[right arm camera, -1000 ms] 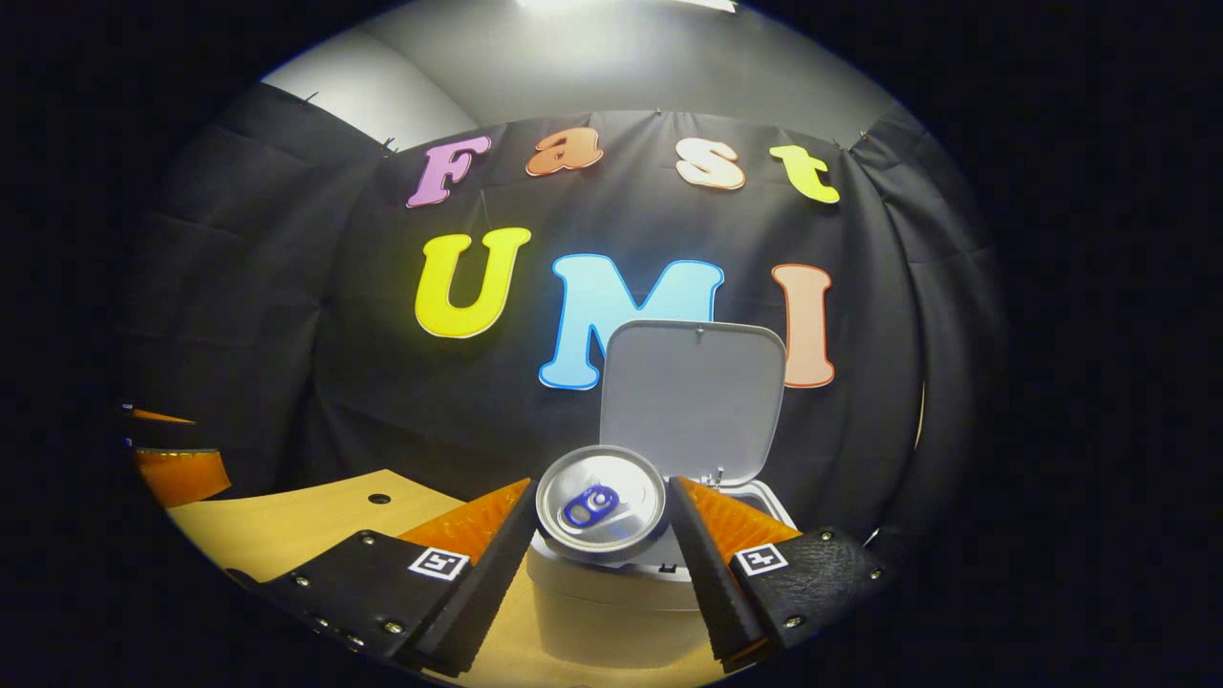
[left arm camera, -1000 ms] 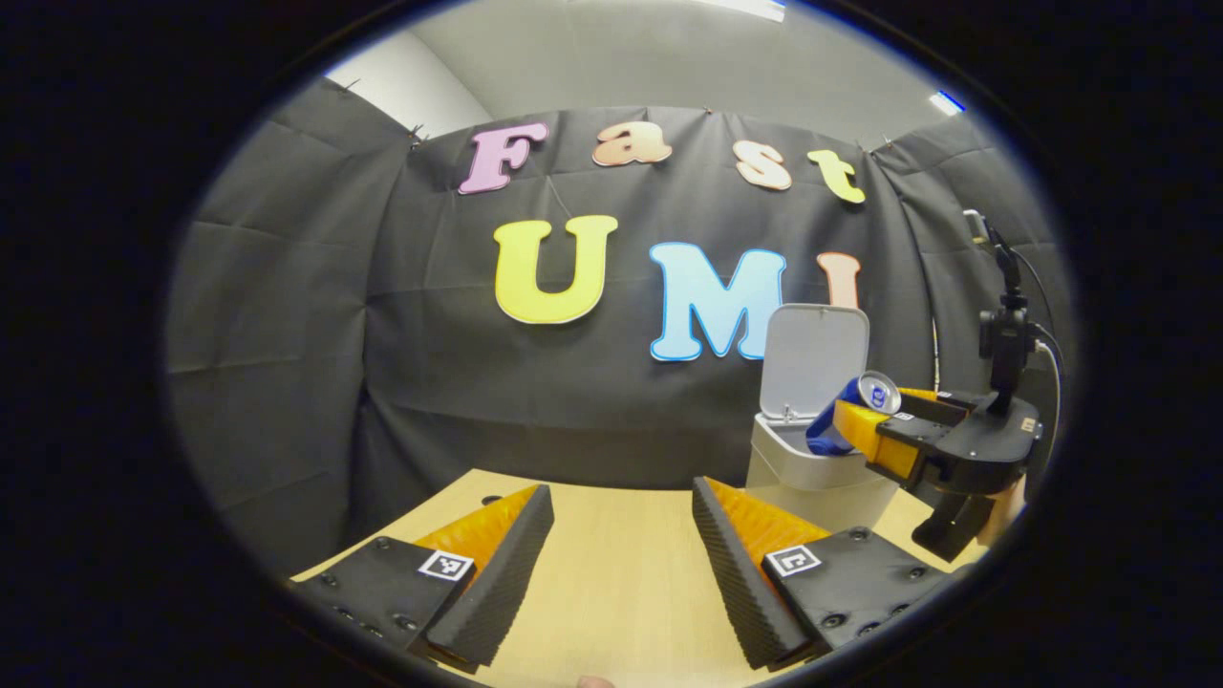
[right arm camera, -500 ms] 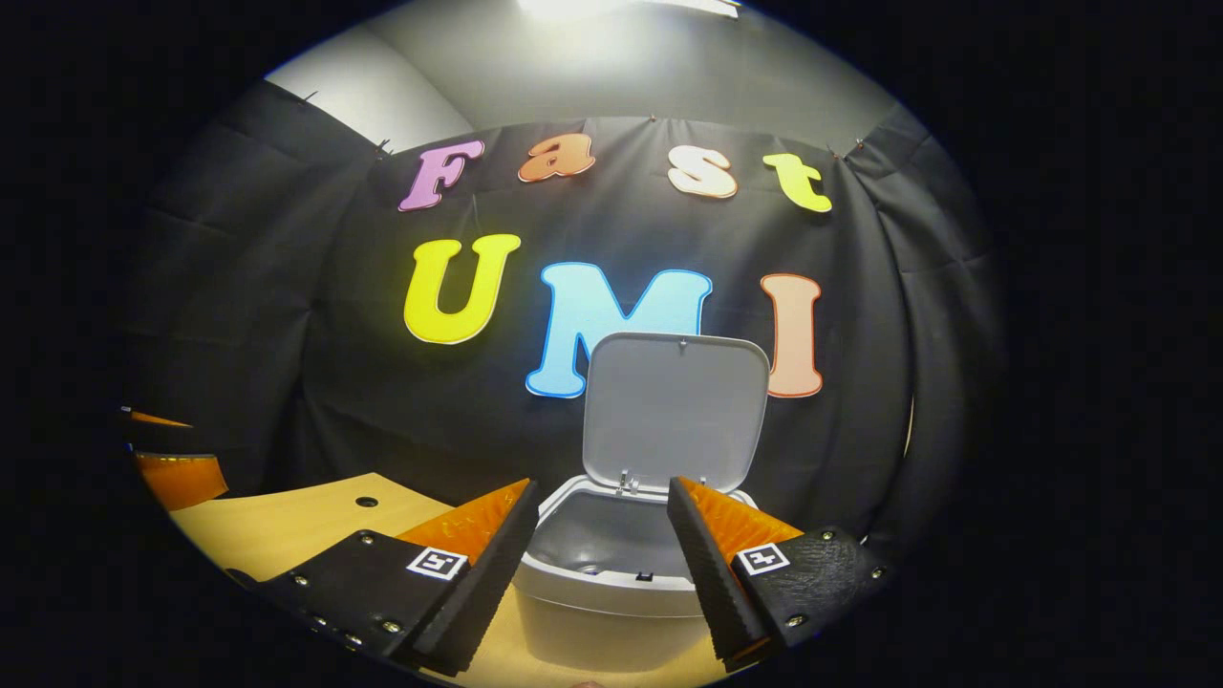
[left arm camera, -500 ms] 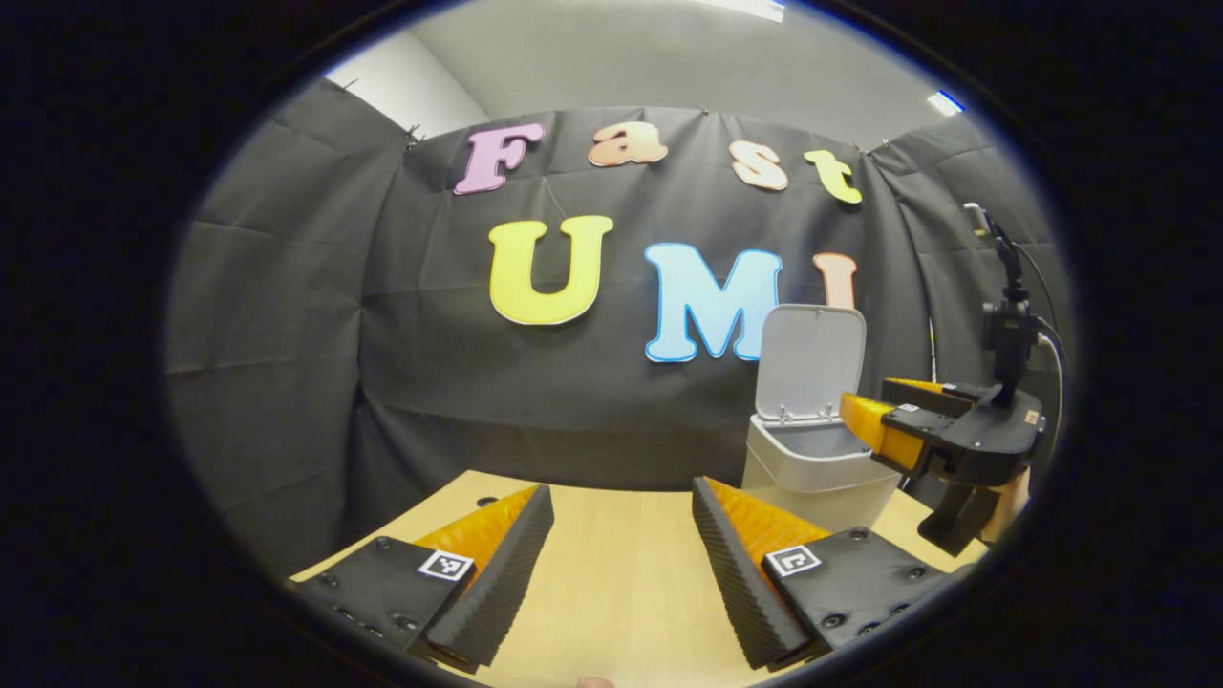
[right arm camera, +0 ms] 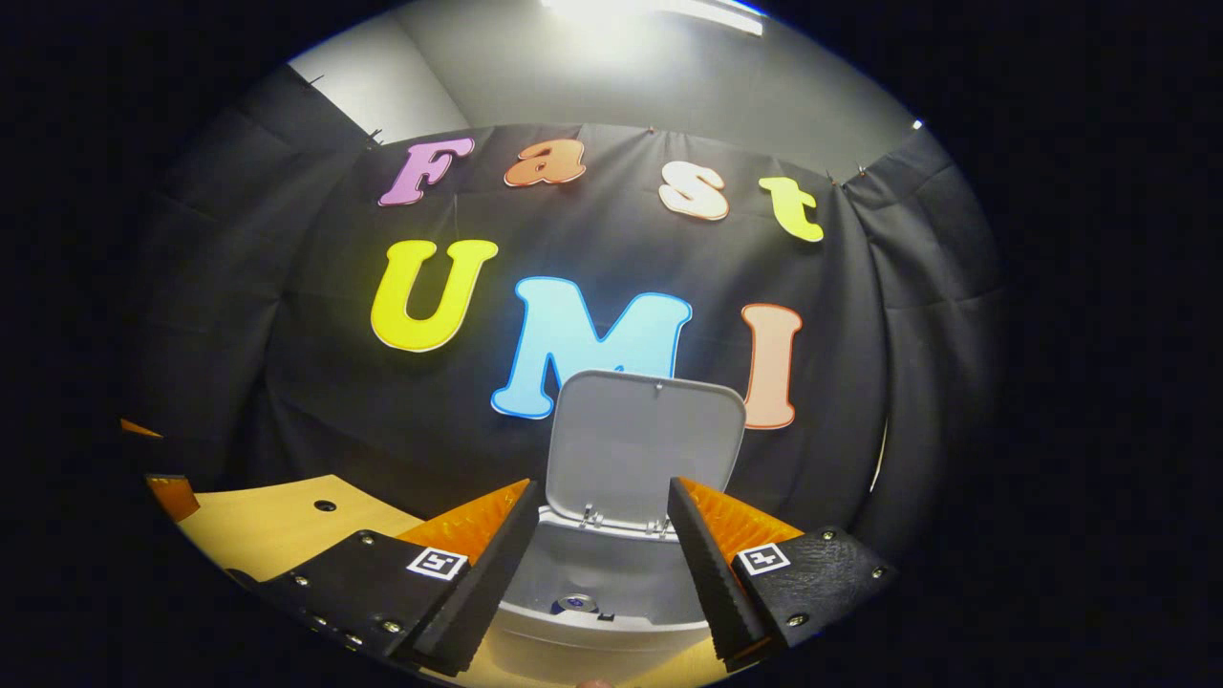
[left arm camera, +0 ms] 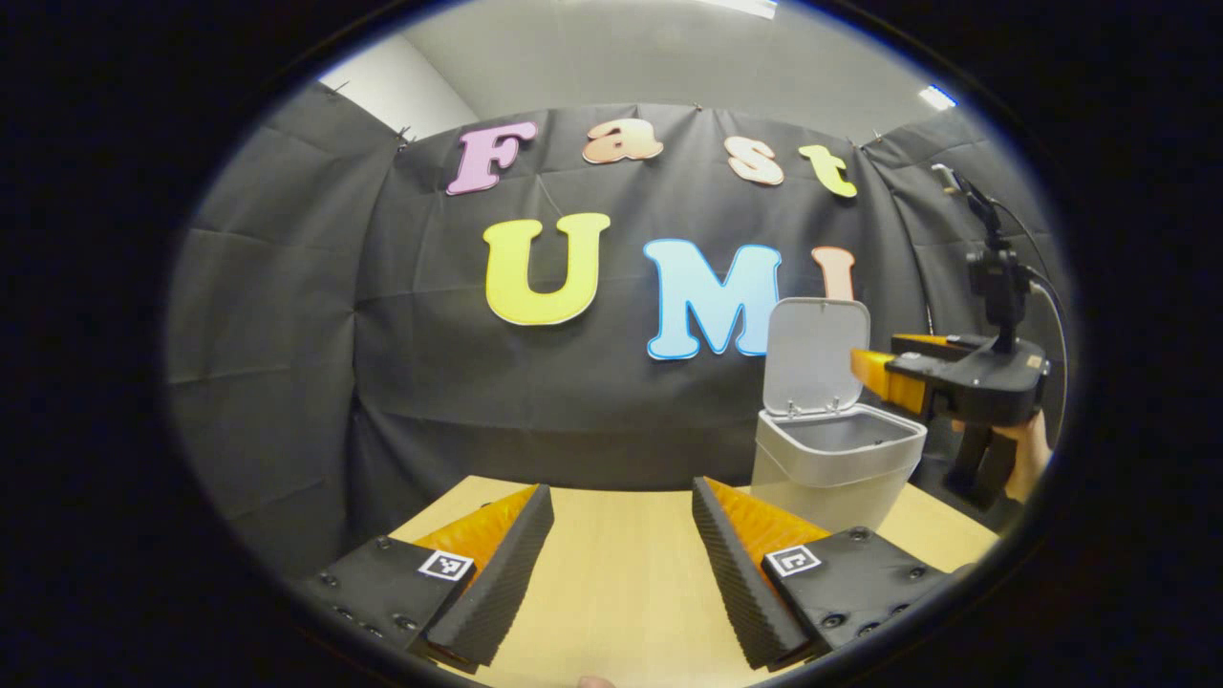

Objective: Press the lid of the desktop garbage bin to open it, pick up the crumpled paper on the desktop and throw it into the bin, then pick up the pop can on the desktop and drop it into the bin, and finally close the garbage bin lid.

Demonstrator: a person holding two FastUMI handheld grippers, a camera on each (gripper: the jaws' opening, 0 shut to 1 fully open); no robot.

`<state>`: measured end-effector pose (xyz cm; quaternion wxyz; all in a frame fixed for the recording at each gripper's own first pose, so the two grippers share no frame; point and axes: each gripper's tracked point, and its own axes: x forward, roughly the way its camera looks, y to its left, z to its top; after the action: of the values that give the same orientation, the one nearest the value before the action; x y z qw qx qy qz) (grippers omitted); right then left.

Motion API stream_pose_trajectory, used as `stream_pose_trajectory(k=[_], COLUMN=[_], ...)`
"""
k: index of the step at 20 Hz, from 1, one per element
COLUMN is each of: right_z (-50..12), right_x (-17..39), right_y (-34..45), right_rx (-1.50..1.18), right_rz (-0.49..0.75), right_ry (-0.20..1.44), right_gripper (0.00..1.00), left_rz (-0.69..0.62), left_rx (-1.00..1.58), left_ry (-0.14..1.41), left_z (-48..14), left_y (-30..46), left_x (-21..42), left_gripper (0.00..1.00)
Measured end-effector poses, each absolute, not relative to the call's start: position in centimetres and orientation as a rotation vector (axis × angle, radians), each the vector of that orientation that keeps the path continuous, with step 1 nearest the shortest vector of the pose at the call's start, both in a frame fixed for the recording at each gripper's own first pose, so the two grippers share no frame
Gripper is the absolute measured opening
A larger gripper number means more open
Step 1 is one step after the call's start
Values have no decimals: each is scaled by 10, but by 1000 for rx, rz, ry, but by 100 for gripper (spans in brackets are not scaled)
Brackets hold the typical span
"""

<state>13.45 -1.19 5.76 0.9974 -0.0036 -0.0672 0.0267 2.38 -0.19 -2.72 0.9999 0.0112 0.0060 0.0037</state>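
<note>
The pale grey desktop bin (left arm camera: 824, 474) stands on the wooden table at the right of the left gripper view, its lid (left arm camera: 812, 354) raised upright. My right gripper (left arm camera: 865, 366) hovers open above the bin's right side, held by a hand. In the right gripper view my right gripper (right arm camera: 597, 545) stands open directly over the bin's mouth (right arm camera: 611, 583); the pop can (right arm camera: 576, 603) lies down inside, and the lid (right arm camera: 642, 444) stands up behind. My left gripper (left arm camera: 621, 545) is open above the bare table (left arm camera: 621, 573), left of the bin.
Black cloth walls close the booth on the back and sides. The wooden table (right arm camera: 268, 521) stretches to the left of the bin, with a small dark hole (right arm camera: 325, 505) near its far edge. A camera mast and cable rise from the right gripper (left arm camera: 994, 277).
The right gripper opened and let go of the pop can, which dropped into the bin. It then rose above the bin. The left gripper stayed where it was.
</note>
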Motion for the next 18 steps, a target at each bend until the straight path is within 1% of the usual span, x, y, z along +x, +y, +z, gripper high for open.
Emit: stream_pose_trajectory(k=[1, 2, 3, 8, 14, 18], right_z=[66, 72, 77, 109, 139, 140], right_x=[138, 142, 148, 171, 212, 238], right_y=[-14, -17, -20, -38, -40, -40], right_rx=[-14, -25, -39, -54, -61, -41], right_rz=[41, 26, 8, -72, -69, -57], right_ry=[-144, -147, -148, -168, -183, -151], right_gripper=[87, 87, 87, 87, 87, 87], left_rz=[7, 3, 0, -57, -56, -33], left_rx=[30, 34, 36, 46, 21, -4], left_ry=[11, 10, 11, 28, 14, 12], left_z=[-26, -25, -23, -25, -20, -20], left_y=[3, 5, 8, 6, 7, 7], left_x=[27, 29, 31, 38, 46, 45], left_gripper=[95, 95, 100, 100, 100, 100])
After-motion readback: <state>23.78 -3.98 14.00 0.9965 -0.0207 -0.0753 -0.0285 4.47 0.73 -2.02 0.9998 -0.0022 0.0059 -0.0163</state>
